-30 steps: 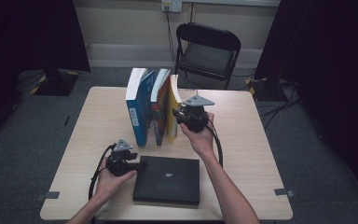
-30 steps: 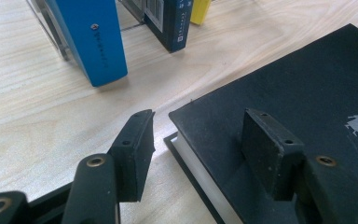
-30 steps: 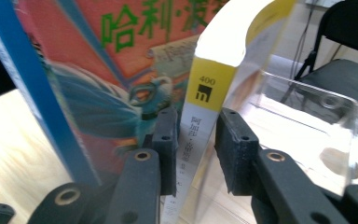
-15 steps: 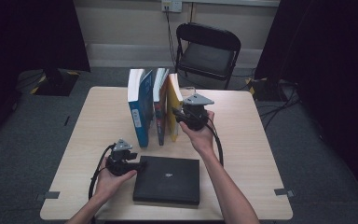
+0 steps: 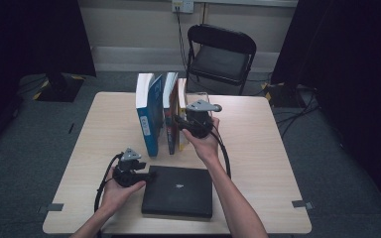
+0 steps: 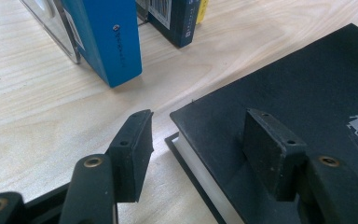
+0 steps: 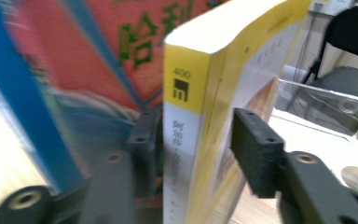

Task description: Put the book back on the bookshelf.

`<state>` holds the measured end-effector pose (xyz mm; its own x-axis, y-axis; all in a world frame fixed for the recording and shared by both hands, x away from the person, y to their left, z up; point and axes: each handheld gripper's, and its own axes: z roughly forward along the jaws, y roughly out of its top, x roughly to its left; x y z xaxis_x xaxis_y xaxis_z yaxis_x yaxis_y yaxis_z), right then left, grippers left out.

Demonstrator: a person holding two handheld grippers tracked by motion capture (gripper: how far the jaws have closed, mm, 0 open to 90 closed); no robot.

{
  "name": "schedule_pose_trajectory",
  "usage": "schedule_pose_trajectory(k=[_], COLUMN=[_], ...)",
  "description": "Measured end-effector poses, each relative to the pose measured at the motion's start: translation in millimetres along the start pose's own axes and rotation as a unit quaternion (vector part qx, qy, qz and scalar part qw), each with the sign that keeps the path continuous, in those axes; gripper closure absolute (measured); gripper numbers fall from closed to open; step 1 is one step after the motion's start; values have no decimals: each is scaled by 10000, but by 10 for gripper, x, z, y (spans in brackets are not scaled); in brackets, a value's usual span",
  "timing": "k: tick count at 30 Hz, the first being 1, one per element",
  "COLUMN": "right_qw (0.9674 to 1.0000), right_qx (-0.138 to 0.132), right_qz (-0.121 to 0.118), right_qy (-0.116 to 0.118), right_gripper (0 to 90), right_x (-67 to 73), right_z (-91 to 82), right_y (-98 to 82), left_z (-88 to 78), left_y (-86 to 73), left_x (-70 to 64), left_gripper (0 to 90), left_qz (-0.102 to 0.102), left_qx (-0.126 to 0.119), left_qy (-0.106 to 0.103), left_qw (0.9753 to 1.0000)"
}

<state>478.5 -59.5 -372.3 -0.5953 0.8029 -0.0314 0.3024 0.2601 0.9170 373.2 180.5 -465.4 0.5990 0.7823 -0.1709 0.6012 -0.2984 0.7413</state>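
Observation:
Three books stand upright at the middle of the table: a blue one (image 5: 148, 119), a dark one (image 5: 170, 116) and a yellow-spined one (image 5: 181, 114). My right gripper (image 5: 184, 124) reaches them from the right. Its jaws have just been opening and now straddle the yellow-spined book (image 7: 186, 116), with a gap at the right pad (image 7: 254, 140), so the right gripper (image 7: 196, 126) is open. A black book (image 5: 178, 191) lies flat near the front edge. My left gripper (image 5: 146, 177) is open at its left corner. One jaw of the left gripper (image 6: 198, 116) is over the black book's cover (image 6: 307, 84), the other beside it.
A clear plastic bookend (image 7: 326, 107) stands behind the yellow book, and another clear bookend (image 6: 51, 23) flanks the blue book (image 6: 107, 42). A black folding chair (image 5: 222, 54) stands beyond the table's (image 5: 268, 148) far edge. Cables trail from both grippers across the wood.
The right hand has shifted slightly beside the upright books. The left hand and the black book have kept still.

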Motion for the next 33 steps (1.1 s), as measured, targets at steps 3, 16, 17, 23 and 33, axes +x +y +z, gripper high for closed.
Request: schedule_pose_trajectory(k=[3,16,17,23,33], right_qw=[9998,9990,9987,9975,9992], right_qx=[107,134,128,-107,-21], right_qz=[144,-7,-40,41,320], right_qy=[30,-432,-495,-700,-246], right_gripper=[479,762,763,765,658], right_x=[-10,-2,-5,-18,-25], right_z=[69,71,63,37,13], right_y=[-19,23,25,25,-86], left_z=[-2,2,1,0,1], left_y=[0,-1,-2,-1,-2], left_x=[13,8,9,18,8], left_gripper=[428,428,428,428,428], left_qz=[11,5,4,12,4], left_qx=[17,-9,-7,6,-8], left_qy=[-19,-17,-19,-38,-14], left_qw=[10000,10000,10000,10000,10000])
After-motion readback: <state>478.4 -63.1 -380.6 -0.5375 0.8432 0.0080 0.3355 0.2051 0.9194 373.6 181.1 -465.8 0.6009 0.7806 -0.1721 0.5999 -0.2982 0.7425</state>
